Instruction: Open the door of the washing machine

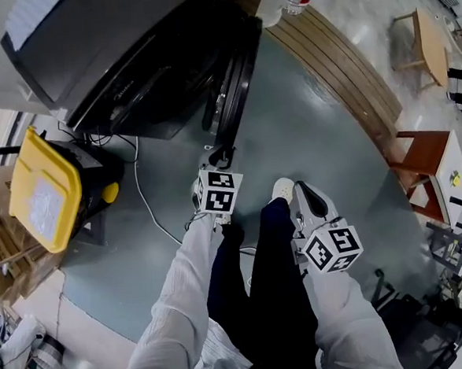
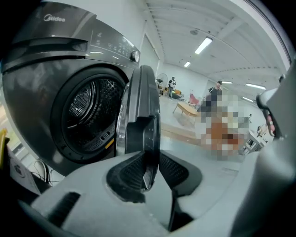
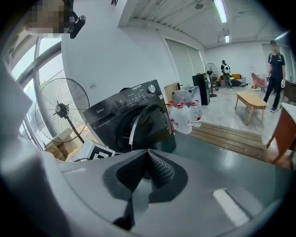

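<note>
Your washing machine point(image 1: 112, 62) is dark grey, its door point(image 2: 143, 111) black with a silvery rim. Your left gripper point(image 2: 150, 162) and right gripper point(image 3: 147, 162) are pale grey with black textured pads point(image 2: 132, 171), each bearing black-and-white square markers point(image 1: 218, 191). The bin lid point(image 1: 46, 189) is yellow, the floor point(image 1: 306, 135) grey-green, the boards point(image 1: 341, 69) light brown.

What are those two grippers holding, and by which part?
The left gripper holds the washer door by its near edge, jaws clamped on it. The right gripper holds nothing; its jaws are together.
</note>
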`<state>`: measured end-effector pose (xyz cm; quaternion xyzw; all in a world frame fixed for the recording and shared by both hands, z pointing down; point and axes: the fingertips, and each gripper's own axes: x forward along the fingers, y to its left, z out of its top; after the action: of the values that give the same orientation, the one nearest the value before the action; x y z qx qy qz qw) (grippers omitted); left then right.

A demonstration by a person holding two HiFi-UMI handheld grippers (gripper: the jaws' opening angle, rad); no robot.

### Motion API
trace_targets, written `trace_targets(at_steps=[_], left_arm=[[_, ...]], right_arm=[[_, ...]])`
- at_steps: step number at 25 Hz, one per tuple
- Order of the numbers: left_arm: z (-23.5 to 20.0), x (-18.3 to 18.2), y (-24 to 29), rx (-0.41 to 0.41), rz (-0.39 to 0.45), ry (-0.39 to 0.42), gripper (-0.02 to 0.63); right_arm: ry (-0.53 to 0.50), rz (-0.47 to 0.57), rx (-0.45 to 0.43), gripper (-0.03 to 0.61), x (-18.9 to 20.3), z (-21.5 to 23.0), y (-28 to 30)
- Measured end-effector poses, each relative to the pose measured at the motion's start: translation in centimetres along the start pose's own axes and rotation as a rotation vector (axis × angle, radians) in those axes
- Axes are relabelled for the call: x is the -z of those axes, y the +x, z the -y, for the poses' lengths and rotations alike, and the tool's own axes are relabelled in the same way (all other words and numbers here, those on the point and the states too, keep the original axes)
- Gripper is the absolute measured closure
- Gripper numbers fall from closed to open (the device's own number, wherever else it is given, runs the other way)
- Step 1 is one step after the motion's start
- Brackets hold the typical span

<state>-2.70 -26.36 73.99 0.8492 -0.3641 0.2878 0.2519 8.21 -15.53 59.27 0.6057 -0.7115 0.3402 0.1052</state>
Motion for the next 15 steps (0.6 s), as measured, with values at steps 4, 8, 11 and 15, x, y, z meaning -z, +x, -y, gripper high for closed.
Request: trace_targets(at_steps=[4,8,11,15], left_arm=[[2.9,0.0,1.1,0.030,0.003,-0.019,0.516],[5.4,-0.2,2.0,0.012,-0.016,-0.058,0.514],[7.1,-0.5,2.8,-0.003,-0.022,-0.094,0.512],[9.2,-0.8,3.8,-0.031,-0.022,-0.102,0.512]], right_arm=[[0.020,0.001,-0.008,0.568,0.1,2.1,-0.8],[0.019,-0.010,-0.030,0.568,-0.3,4.7,-1.2],[0.014,-0.028,-0.048,0.569,-0.7,7.0,-1.5],[-0.001,-0.046,-0.060,0.568,-1.4,9.9,-2.0]])
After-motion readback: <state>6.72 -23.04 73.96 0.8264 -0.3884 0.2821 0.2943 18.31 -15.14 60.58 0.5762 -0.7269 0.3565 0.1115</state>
